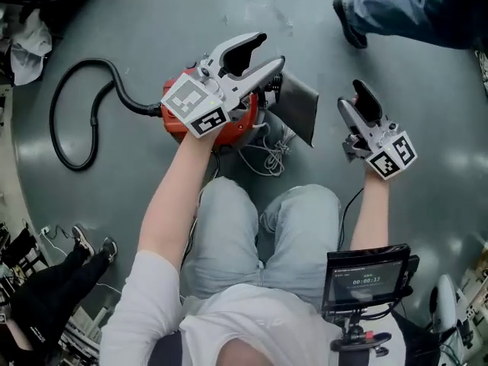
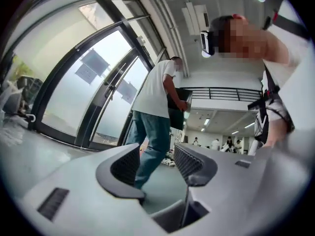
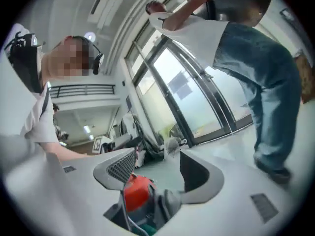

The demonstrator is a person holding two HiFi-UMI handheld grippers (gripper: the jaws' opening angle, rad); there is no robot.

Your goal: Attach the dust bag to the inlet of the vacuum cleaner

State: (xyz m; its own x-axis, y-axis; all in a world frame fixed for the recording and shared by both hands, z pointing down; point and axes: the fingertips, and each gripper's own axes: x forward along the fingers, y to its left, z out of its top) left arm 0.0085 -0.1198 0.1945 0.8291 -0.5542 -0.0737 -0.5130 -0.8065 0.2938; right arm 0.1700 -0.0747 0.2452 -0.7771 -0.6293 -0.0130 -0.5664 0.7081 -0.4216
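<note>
left gripper (image 1: pixel 268 52) and right gripper (image 1: pixel 350 94): jaws of the 2 stand apart, empty; bag (image 1: pixel 301 105) beside vacuum (image 1: pixel 240 120) looks light, limp; probably best pinched at its stiffer edge

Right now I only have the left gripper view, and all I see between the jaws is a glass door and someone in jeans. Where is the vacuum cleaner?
Observer: The red vacuum cleaner sits on the floor below the left gripper, just beyond the person's knees.
Operator: And the dust bag?
Observer: A dark grey dust bag lies against the vacuum cleaner's right side. Whether it is attached I cannot tell.
Operator: Is the right gripper holding anything?
Observer: No. The right gripper is open and empty, to the right of the dust bag and apart from it.
</note>
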